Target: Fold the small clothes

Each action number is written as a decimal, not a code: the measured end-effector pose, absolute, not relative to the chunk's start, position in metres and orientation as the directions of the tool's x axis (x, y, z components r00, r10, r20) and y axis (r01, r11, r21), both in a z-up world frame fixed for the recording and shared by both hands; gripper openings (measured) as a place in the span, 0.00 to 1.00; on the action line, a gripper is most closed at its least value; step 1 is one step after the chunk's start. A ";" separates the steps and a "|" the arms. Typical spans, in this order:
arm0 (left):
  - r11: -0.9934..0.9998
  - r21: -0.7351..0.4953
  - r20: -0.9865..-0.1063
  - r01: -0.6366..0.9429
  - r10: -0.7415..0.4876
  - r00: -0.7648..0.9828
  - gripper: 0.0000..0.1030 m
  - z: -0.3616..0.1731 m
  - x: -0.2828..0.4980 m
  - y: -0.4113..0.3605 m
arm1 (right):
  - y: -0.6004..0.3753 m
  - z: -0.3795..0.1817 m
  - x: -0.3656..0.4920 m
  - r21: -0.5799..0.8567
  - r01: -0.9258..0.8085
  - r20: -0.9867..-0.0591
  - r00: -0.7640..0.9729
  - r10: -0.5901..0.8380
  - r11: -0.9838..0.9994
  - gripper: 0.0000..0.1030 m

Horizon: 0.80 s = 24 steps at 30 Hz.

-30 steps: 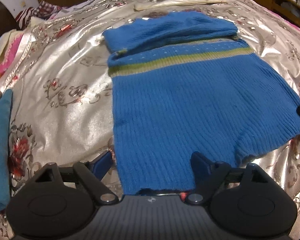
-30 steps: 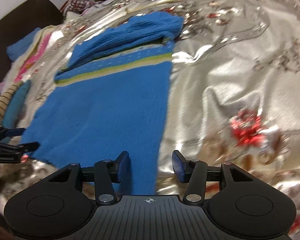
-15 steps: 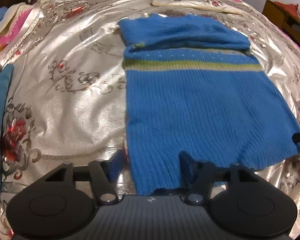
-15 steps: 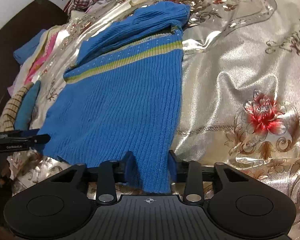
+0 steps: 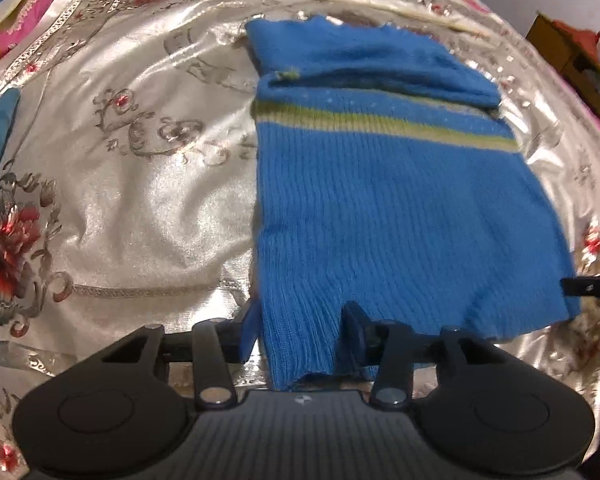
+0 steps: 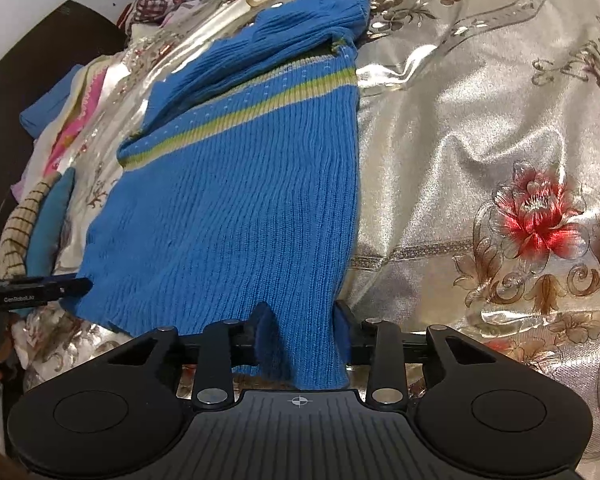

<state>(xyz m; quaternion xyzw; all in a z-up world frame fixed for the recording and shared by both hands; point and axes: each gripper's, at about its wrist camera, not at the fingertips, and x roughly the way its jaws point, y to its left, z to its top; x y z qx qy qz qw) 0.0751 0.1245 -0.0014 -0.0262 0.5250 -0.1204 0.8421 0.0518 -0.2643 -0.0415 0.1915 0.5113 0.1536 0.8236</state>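
Between the fingers of the left gripper (image 5: 300,336) sits the near-left hem corner of the blue ribbed knit sweater with a green and cream stripe (image 5: 380,200); the jaws are spread around the knit, not yet pinching. The right gripper (image 6: 300,334) brackets the near-right corner the same way, jaws apart with fabric between them. Ahead of both, the sweater lies flat on the shiny gold floral bedspread (image 6: 480,120), sleeves folded across its far end. Taking both corners probably allows an even fold away from the grippers.
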 end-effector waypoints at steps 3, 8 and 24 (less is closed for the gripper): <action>0.966 -0.214 -0.870 0.147 -0.257 0.422 0.49 -0.003 0.075 0.133 | -0.270 -0.043 0.051 0.504 -0.042 -0.770 0.431 0.471 0.863 0.34; 0.955 -0.261 -0.860 0.138 -0.295 0.417 0.49 -0.002 0.075 0.139 | -0.272 -0.041 0.051 0.524 -0.047 -0.759 0.427 0.492 0.850 0.34; 0.910 -0.406 -0.823 0.090 -0.406 0.396 0.18 -0.002 0.075 0.148 | -0.277 -0.044 0.048 0.634 0.004 -0.687 0.463 0.561 0.773 0.11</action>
